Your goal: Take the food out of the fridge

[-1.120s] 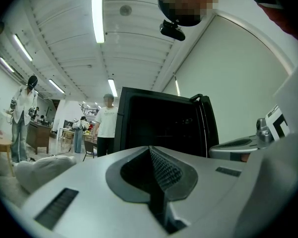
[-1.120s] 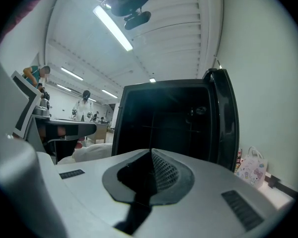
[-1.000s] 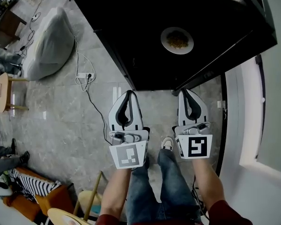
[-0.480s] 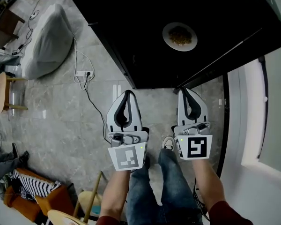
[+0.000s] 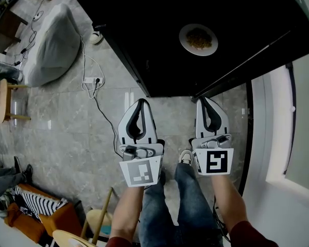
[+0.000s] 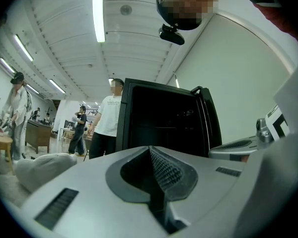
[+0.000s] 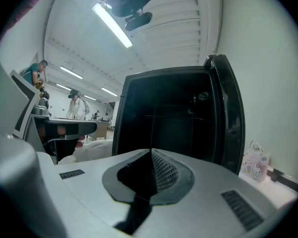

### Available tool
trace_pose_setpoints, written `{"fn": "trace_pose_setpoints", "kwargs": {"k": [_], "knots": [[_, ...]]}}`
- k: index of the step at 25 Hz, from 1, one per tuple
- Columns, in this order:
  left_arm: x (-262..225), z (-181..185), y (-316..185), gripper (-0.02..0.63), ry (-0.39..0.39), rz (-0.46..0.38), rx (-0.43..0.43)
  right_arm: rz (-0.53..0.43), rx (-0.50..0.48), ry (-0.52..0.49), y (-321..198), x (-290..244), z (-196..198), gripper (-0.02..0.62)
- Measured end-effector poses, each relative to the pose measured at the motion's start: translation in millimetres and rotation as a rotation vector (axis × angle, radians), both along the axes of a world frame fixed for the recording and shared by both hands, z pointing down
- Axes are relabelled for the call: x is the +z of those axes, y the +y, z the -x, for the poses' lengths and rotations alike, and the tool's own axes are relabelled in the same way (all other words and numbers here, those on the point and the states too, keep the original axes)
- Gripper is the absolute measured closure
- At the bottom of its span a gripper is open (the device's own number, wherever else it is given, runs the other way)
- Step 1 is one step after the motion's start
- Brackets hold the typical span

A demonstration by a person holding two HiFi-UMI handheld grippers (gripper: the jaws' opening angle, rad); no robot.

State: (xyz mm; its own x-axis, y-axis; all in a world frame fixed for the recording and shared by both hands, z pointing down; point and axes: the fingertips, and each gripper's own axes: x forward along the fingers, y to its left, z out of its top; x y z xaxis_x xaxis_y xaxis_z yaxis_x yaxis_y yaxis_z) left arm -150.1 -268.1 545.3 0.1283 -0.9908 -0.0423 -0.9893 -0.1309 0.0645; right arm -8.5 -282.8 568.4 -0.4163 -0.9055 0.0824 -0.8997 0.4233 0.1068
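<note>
1. Motion is almost nil: left tongs and right tongs stay side by side just near of the tall black fridge, as half a second ago.
2. Both are clenched on nothing.
3. Round white plate of brown food lies far ahead against the fridge's dark body, so the reach looks not yet begun.

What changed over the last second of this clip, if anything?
Almost nothing. The whole head view slid slightly, so the plate of food on the black fridge sits a little higher; the plate itself did not move. A white thing, perhaps a shoe, appeared on the floor by the fridge. The left claw and right claw stayed shut, empty, side by side.
</note>
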Motion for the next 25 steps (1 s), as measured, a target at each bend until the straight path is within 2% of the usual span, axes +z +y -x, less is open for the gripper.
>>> {"fn": "trace_pose_setpoints", "kwargs": {"k": [25], "knots": [[-0.7,-1.0,-2.9,0.594,-0.006,-0.009,-0.005,0.018,0.013,-0.019,-9.3,4.3,-1.9,0.571]]}}
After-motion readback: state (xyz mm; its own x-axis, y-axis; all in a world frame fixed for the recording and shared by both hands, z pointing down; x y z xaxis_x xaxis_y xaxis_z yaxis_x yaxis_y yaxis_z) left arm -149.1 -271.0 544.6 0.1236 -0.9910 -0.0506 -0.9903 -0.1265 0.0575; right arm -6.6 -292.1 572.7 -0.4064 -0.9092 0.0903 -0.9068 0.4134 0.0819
